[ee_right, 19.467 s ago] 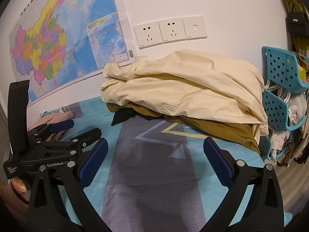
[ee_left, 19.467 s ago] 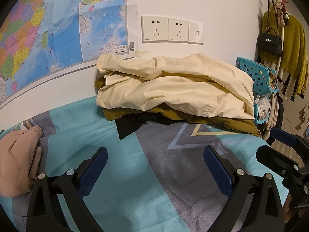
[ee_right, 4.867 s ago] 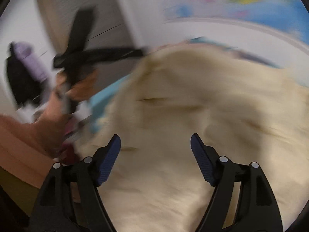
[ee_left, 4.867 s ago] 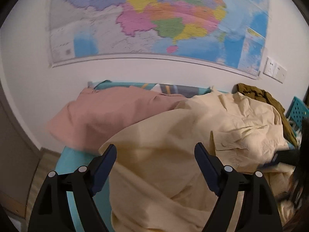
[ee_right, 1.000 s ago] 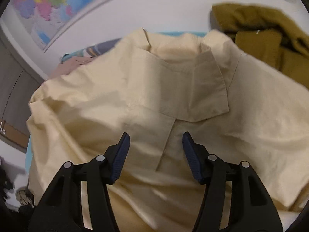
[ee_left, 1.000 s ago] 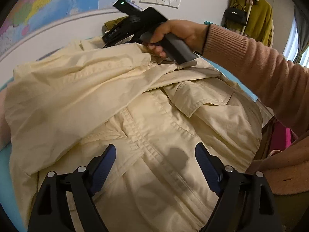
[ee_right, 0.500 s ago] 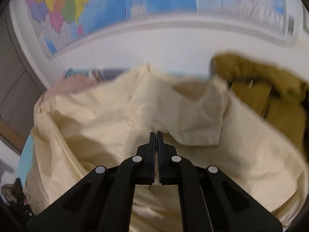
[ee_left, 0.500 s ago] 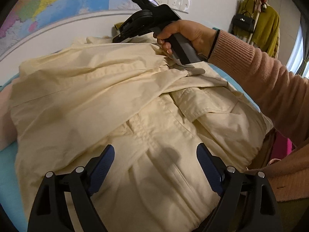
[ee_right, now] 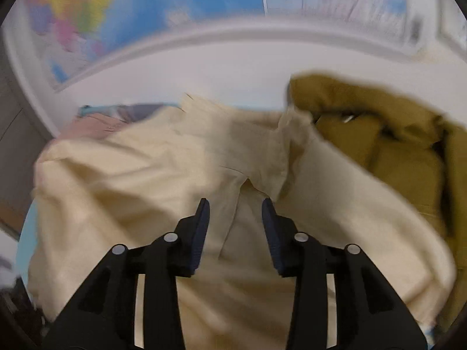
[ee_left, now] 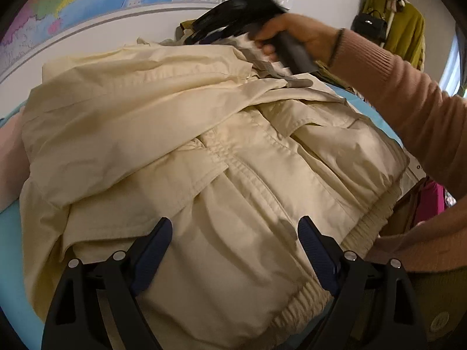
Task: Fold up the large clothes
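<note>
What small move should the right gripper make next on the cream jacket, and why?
Probably lower the right gripper and close it on the collar fold just ahead. Its jaws have just been opening and no cloth is between them, so the cream jacket is not held at the collar end. The left gripper hangs open over the elastic hem, and the jacket lies rumpled.

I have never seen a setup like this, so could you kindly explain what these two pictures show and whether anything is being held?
No robot here: a person holds a handheld claw in each hand, each with a camera looking along its fingers. One picture looks past the left claw, wide open over a cream jacket spread on a bed. There the person's hand grips the right claw's handle near the collar. The other picture looks past the right claw, whose jaws have just been opening; they stand apart above the collar, pressing nothing. An olive garment lies beside the jacket. Nothing is held.
</note>
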Demonstrator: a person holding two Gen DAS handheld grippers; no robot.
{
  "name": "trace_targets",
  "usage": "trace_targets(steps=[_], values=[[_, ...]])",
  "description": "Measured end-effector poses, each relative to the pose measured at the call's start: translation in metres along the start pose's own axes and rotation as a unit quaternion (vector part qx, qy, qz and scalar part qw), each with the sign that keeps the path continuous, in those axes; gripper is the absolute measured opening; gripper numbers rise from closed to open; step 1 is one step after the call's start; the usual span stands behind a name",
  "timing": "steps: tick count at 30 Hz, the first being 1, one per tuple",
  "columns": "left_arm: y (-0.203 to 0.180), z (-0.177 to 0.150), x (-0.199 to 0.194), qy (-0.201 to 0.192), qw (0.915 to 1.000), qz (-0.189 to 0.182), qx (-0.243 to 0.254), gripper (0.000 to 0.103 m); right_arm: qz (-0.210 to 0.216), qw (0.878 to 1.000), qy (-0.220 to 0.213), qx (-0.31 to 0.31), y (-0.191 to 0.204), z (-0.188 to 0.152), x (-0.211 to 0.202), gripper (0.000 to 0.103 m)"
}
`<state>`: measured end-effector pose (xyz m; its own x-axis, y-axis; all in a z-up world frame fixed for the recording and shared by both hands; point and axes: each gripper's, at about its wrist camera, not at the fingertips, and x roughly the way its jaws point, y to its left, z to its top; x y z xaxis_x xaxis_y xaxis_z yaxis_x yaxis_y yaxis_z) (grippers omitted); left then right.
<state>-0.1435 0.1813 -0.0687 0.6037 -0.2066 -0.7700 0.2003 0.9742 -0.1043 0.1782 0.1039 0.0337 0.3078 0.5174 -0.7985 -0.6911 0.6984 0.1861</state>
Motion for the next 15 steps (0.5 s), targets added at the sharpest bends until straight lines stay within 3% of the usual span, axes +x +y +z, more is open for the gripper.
trace_targets(steps=[5,9,12,15], values=[[0.0,-0.007,-0.008,0.003,1.0,-0.003,0.008,0.085,0.062,0.996,-0.033,-0.053,0.016,-0.051,-0.086,0.039],[0.0,-0.012,-0.013,0.005,0.9999,0.002,0.016,0.085,0.094,0.993,0.017,-0.066,0.035,-0.104,-0.086,0.039],[0.002,-0.014,-0.023,-0.004,0.9997,0.01,0.021,0.084,0.071,0.992,0.071,-0.074,0.038,-0.143,-0.07,0.041],[0.005,-0.019,-0.036,-0.014,0.9994,0.023,0.02,0.084,0.076,0.995,0.04,-0.053,0.034,-0.167,-0.096,0.042]])
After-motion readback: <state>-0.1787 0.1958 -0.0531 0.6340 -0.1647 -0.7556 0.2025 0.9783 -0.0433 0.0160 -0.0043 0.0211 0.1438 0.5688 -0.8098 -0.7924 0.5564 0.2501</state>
